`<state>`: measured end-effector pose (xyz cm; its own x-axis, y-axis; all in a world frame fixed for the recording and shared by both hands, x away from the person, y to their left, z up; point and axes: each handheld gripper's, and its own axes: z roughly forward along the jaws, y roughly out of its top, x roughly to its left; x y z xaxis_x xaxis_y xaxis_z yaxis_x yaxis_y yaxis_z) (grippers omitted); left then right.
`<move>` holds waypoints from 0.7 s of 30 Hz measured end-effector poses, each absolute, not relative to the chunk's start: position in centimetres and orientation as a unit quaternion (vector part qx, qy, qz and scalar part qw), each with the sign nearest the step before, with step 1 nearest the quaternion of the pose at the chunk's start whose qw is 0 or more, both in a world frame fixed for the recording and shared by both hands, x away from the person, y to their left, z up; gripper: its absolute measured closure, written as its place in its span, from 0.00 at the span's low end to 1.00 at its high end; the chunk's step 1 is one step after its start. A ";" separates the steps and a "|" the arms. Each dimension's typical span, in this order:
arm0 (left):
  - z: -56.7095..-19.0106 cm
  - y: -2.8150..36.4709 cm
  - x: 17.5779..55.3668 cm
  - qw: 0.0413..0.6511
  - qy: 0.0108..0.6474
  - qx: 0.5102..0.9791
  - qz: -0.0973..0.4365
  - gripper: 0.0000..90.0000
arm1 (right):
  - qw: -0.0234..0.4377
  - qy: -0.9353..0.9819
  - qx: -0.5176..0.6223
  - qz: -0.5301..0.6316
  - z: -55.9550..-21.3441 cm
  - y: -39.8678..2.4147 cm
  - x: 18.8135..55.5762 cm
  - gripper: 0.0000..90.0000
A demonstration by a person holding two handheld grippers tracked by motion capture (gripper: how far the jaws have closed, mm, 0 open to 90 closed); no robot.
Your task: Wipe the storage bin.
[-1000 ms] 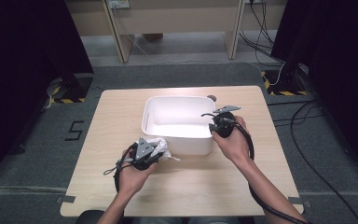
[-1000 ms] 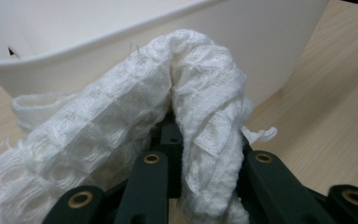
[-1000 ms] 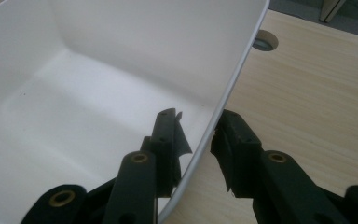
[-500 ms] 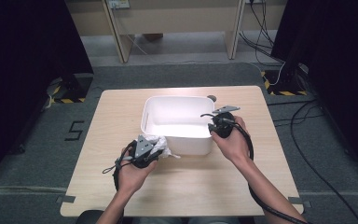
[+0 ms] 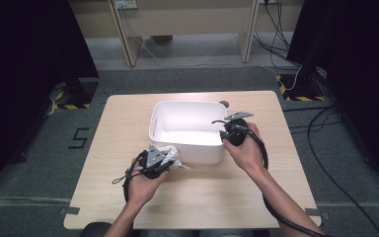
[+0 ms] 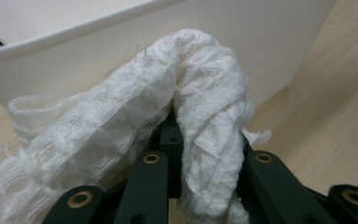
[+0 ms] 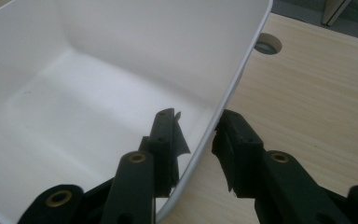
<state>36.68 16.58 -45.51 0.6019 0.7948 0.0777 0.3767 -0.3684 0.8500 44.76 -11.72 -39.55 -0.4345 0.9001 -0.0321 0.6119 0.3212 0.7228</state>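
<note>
White tub (image 5: 187,129) sits mid-table, long side across, inside bare white. From the right gripper view its floor and walls (image 7: 98,84) show nothing lying in them.

Right gripper (image 5: 229,132) at the tub's right end wall, straddling the rim: one jaw inside the tub, the other outside over the wood. Jaws half apart; a thin gap shows between the outer pad and the wall, the inner pad sits close against the wall's inside. Can't tell for sure if either pad presses. Jaws have just been easing open, with the tub wall between them.

White cloth (image 5: 170,154) is just off the tub's front left corner, outside it, bunched on the left gripper (image 5: 164,159). In the left gripper view the waffle-weave cloth (image 6: 186,116) humps up over the jaws, which are pinched tight on a fold of it; loose ends hang to the left, down toward the table. Tub's outer wall (image 6: 242,42) stands right behind the cloth, rim above it, blocking the way in at that height.

Table (image 5: 123,123) is pale wood. Round grey cable hole (image 5: 224,104) just behind the tub's back right corner, also in the right gripper view (image 7: 267,44). Each gripper trails a black cable toward the front edge.
</note>
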 end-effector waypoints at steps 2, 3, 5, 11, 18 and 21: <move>-45.8 16.6 36.8 0.420 0.371 0.791 0.246 0.84 | 0.221 0.781 0.484 0.326 -39.6 -11.7 44.8 0.76; -45.9 16.6 36.8 0.419 0.372 0.791 0.245 0.84 | 0.221 0.781 0.484 0.326 -39.6 -11.7 44.8 0.75; -46.3 16.5 36.9 0.415 0.372 0.792 0.247 0.84 | 0.219 0.780 0.486 0.327 -39.5 -11.7 44.8 0.75; -47.3 16.4 37.1 0.406 0.374 0.798 0.241 0.84 | 0.220 0.781 0.485 0.327 -39.5 -11.6 44.7 0.75; -48.4 16.1 37.4 0.399 0.378 0.803 0.230 0.84 | 0.220 0.781 0.485 0.327 -39.5 -11.6 44.7 0.75; -48.7 15.9 37.4 0.396 0.380 0.805 0.226 0.84 | 0.221 0.781 0.484 0.326 -39.5 -11.6 44.7 0.75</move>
